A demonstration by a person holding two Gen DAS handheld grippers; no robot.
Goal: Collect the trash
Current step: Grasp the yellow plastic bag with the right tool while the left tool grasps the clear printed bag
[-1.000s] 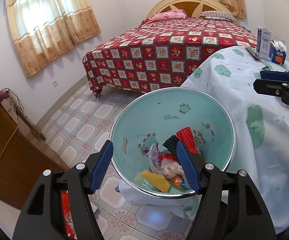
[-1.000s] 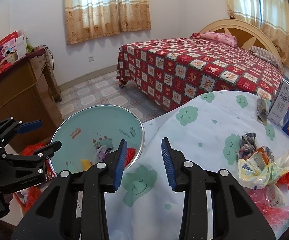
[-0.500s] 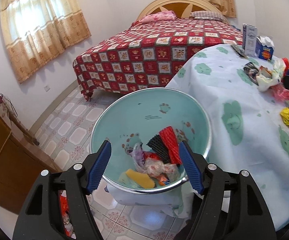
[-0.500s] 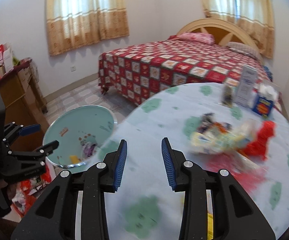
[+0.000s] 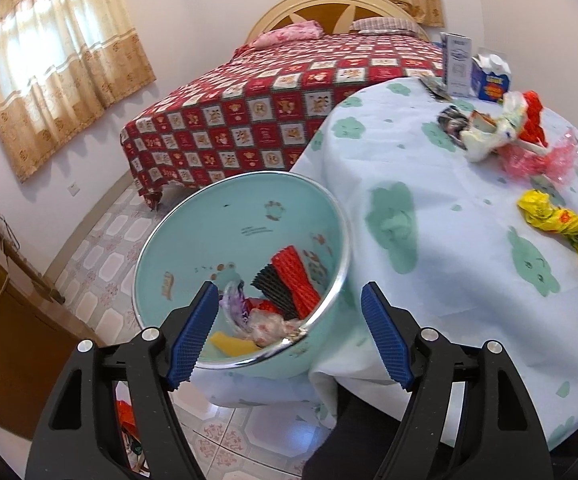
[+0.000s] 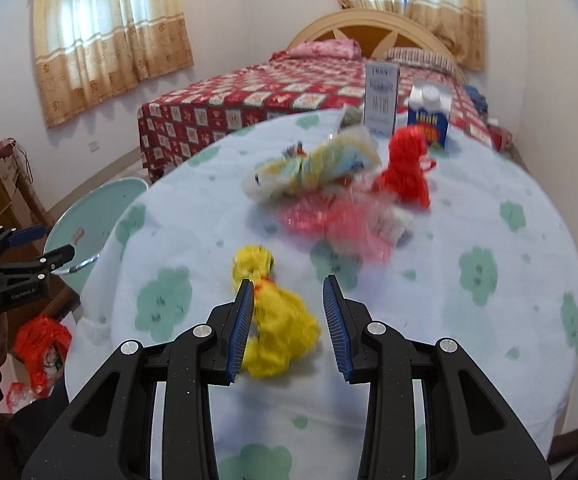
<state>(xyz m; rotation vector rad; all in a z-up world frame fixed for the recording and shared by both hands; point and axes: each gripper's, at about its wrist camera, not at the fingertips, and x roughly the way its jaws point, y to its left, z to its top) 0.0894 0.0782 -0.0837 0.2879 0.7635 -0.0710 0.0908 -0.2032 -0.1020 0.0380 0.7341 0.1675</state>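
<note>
Meanwhile, the yellow wrapper (image 6: 277, 320) is straddled by the spread right gripper (image 6: 289, 328), while the left gripper (image 5: 289, 336), likewise spread, is held over the nearby bin (image 5: 209, 220).

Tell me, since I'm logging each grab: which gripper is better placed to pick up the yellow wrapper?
Right. The right gripper is open, straddling the yellow wrapper; the left gripper faces the bin.

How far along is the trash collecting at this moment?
Partly done. The bin beside the table already holds several scraps, including red and black mesh. In hand: nothing yet; the right tongs are open around the yellow wrapper, and the left tongs are open near the bin. Left: that wrapper, the pink plastic, red netting and pale wrapper.
</note>
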